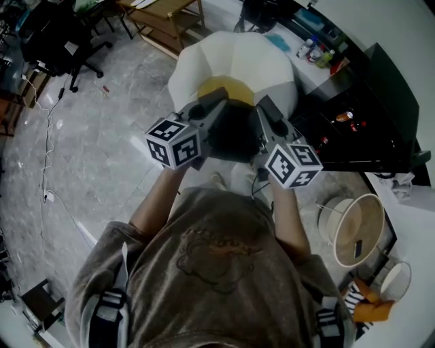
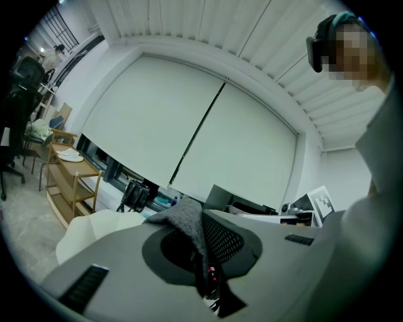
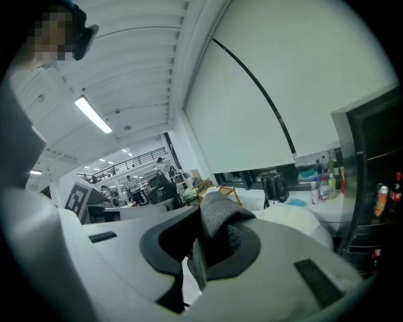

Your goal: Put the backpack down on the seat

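A dark backpack (image 1: 231, 134) hangs between my two grippers, just in front of the person's chest. My left gripper (image 1: 198, 111) is shut on a grey woven strap (image 2: 187, 221) of the backpack, with mesh fabric beside it. My right gripper (image 1: 269, 115) is shut on another grey strap (image 3: 218, 216). Below and beyond the backpack stands a white armchair (image 1: 234, 54) with a yellow seat cushion (image 1: 221, 88). The backpack hides most of the seat. In both gripper views the jaws point upward at a white blind.
A black cabinet (image 1: 370, 112) stands at the right, with bottles (image 1: 317, 52) on a counter behind it. A wooden shelf (image 1: 170, 20) and a black office chair (image 1: 61, 41) are at the back left. A round drum-like stool (image 1: 357, 230) is near right. Cables (image 1: 47, 136) lie on the floor.
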Demonstrator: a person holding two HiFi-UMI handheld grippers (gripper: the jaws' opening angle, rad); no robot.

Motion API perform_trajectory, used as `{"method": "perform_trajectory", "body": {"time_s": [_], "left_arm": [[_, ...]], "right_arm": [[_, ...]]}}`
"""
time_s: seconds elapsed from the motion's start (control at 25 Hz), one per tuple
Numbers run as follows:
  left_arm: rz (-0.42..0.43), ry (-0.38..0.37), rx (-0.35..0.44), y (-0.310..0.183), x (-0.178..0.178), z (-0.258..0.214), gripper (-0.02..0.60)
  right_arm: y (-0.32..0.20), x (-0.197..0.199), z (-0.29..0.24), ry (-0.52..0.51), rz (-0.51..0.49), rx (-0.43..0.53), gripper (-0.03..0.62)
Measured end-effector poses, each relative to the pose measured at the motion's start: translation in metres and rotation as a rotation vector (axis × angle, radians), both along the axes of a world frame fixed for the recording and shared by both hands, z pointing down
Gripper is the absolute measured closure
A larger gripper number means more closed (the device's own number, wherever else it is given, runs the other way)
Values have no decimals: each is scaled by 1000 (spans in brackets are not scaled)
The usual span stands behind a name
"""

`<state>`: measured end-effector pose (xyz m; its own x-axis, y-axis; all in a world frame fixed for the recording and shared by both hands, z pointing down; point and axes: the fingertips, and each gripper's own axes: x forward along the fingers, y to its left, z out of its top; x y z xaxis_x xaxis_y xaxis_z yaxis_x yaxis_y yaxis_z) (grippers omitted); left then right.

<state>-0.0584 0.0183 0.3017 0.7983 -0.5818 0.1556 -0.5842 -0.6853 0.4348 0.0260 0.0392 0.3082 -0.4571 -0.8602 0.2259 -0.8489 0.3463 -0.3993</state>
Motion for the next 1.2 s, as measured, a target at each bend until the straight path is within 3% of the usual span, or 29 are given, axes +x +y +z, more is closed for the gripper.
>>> {"method": "perform_trajectory", "body": {"time_s": [0.44, 1.2], "left_arm": [[-52, -4, -28, -63, 19, 12, 551], [-205, 21, -33, -182, 83, 22, 551]], "right_arm": [[-59, 19, 13, -30, -53, -33, 559], [-179, 82, 20, -26, -219, -38, 559]]}}
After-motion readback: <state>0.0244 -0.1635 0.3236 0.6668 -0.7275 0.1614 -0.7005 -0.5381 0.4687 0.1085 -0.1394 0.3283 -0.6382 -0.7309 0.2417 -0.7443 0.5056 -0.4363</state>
